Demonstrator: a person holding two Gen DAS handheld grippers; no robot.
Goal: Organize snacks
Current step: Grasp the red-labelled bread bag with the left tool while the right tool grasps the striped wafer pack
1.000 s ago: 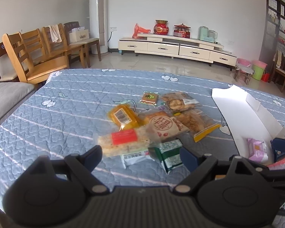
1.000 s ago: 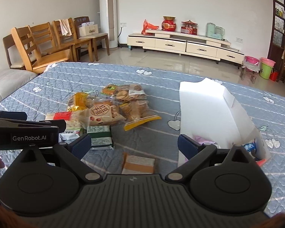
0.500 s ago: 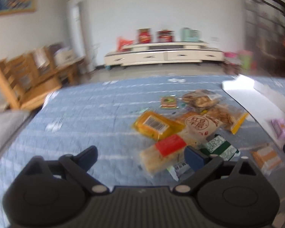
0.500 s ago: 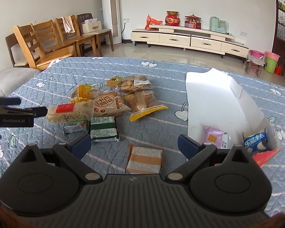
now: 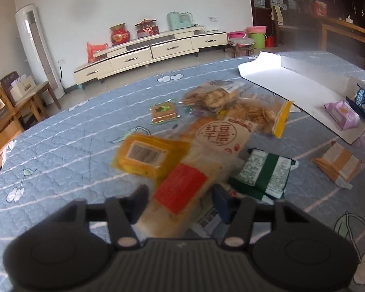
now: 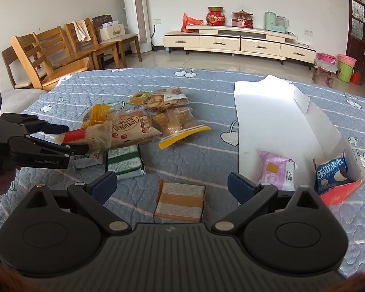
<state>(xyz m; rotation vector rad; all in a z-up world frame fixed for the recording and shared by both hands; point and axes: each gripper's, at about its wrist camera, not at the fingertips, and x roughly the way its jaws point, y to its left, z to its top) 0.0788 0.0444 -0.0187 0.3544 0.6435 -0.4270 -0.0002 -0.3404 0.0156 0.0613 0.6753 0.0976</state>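
A heap of snack packs lies on the blue quilted table. My left gripper (image 5: 181, 198) is open, its jaws on either side of a long clear pack with a red label (image 5: 182, 189); it shows from the side in the right wrist view (image 6: 71, 138), the pack (image 6: 79, 135) between its fingers. My right gripper (image 6: 171, 185) is open and empty, just above an orange-and-white pack (image 6: 180, 200). A white open box (image 6: 279, 126) on the right holds a purple pack (image 6: 276, 170) and a blue pack (image 6: 332, 174).
In the heap are a red-bean bread pack (image 6: 132, 127), a yellow pack (image 5: 146, 153), a green-and-white pack (image 6: 125, 161), cracker bags (image 6: 180, 124) and a small orange sachet (image 5: 164, 110). Wooden chairs (image 6: 51, 58) stand beyond the table's far left.
My left gripper has swung right and moved forward and down onto the heap, its jaws narrowing around the red-label pack. My right gripper has drawn back a little.
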